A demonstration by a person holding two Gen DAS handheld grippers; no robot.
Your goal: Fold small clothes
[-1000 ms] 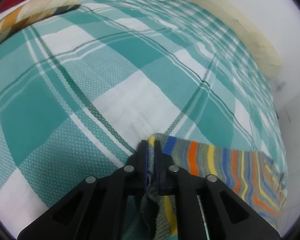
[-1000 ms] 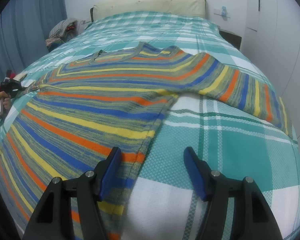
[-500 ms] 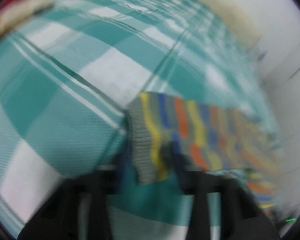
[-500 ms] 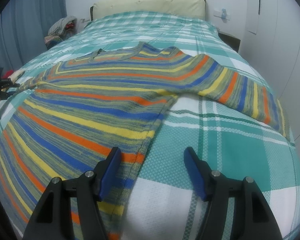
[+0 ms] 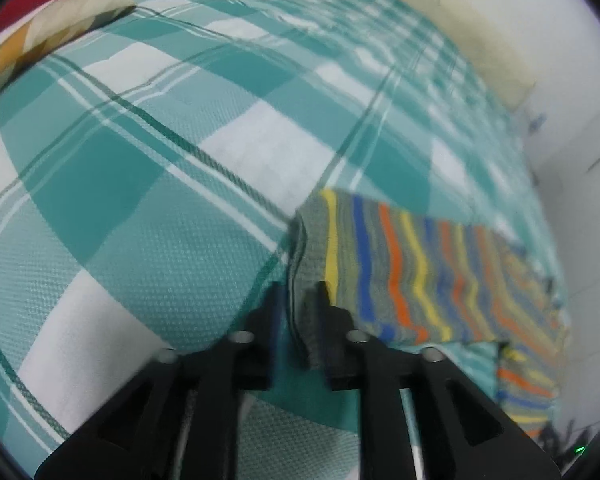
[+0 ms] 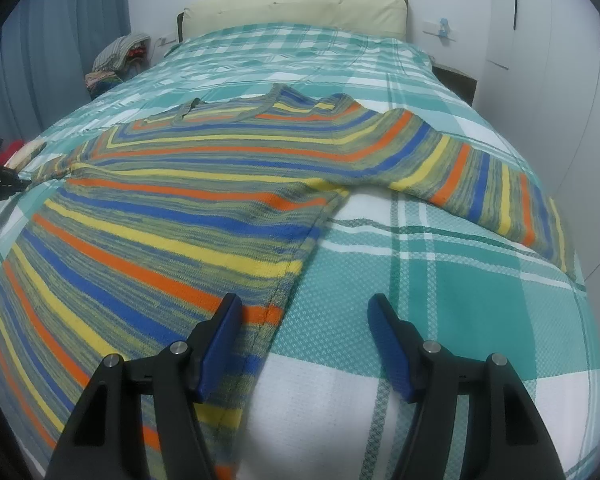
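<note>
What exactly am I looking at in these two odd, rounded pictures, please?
There is no robot: a person holds a two-fingered claw in each hand, each carrying a fisheye camera looking along its fingers. The left view shows the left claw with its black fingers closed on the cuff of a striped blue, orange and yellow knitted sweater. The right view shows the right claw, open and holding nothing, over the sweater's side edge. The sweater lies spread on a teal-and-white checked bedspread.
</note>
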